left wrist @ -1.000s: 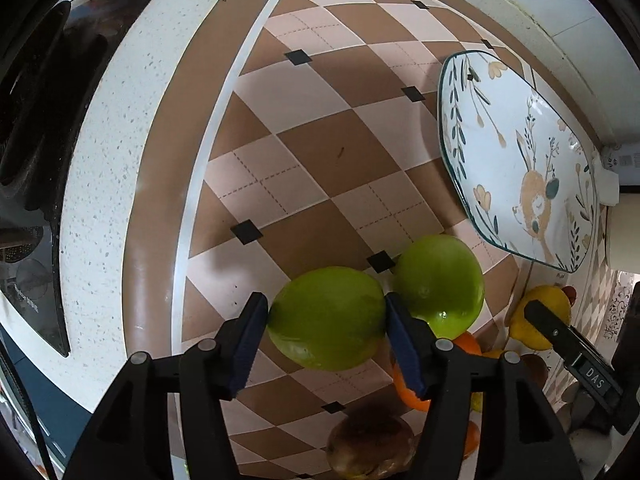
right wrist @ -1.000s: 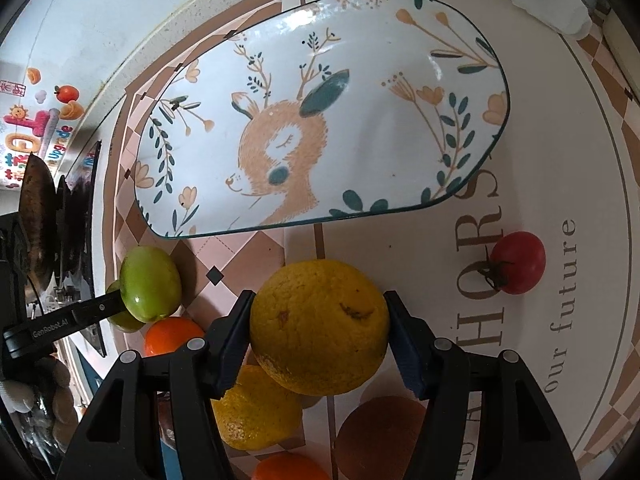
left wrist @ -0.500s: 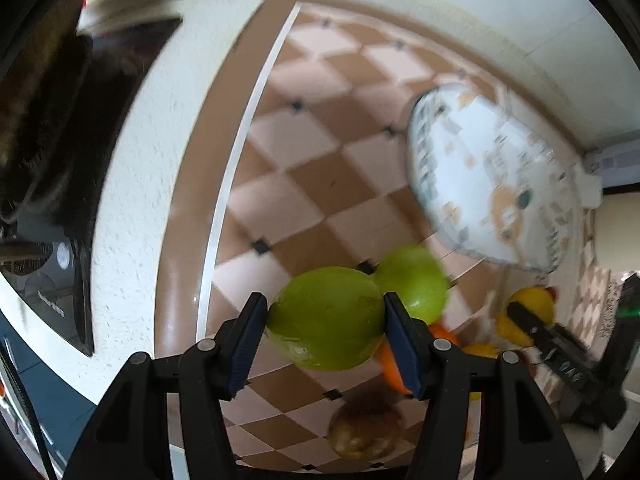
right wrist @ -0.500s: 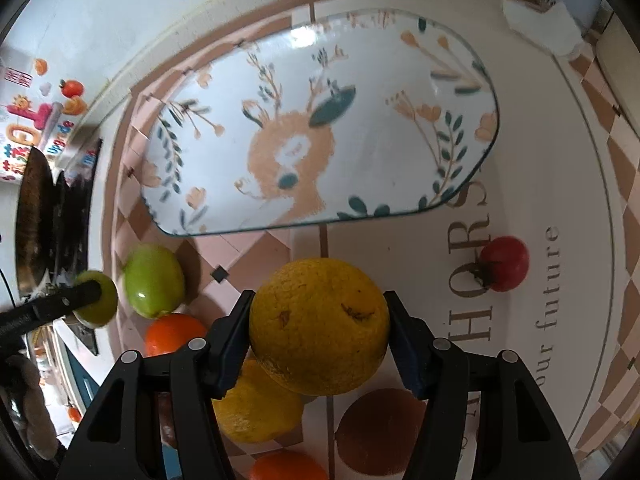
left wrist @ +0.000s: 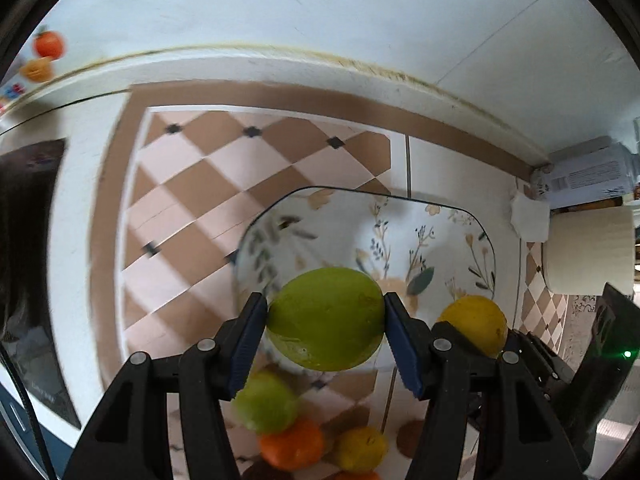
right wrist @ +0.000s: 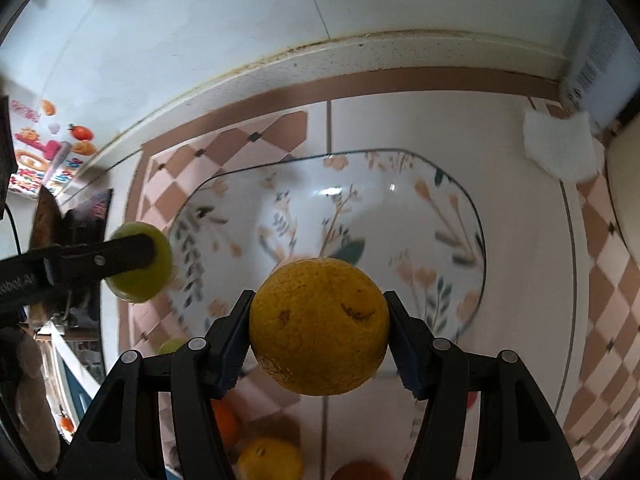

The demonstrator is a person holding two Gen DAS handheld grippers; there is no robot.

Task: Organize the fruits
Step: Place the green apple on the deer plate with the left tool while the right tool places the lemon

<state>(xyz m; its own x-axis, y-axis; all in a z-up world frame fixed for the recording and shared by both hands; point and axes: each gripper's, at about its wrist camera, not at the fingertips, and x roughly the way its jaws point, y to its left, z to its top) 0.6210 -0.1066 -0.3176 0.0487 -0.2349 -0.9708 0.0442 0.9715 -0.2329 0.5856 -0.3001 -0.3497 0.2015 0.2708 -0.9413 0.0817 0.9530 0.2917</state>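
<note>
My left gripper [left wrist: 325, 338] is shut on a green fruit [left wrist: 326, 318] and holds it in the air before the near edge of a deer-patterned plate [left wrist: 460, 240]. My right gripper [right wrist: 319, 334] is shut on a yellow-orange citrus [right wrist: 320, 326], also lifted, before the same plate [right wrist: 400, 208]. The right gripper's citrus shows in the left wrist view [left wrist: 474, 322]; the left gripper's green fruit shows in the right wrist view [right wrist: 154, 276]. The plate holds no fruit.
Below on the checkered mat lie another green fruit [left wrist: 264, 404], an orange [left wrist: 292, 444] and a yellow citrus [left wrist: 360, 450]. A paper roll [left wrist: 588, 252], a white tissue [right wrist: 560, 148] and a box [left wrist: 588, 172] stand at the right. A wall runs behind; a dark cooktop [left wrist: 24, 240] is left.
Both grippers have lifted and tilted up with their fruit, moving toward the plate. The left gripper has swung right, from over the mat to the plate's near edge.
</note>
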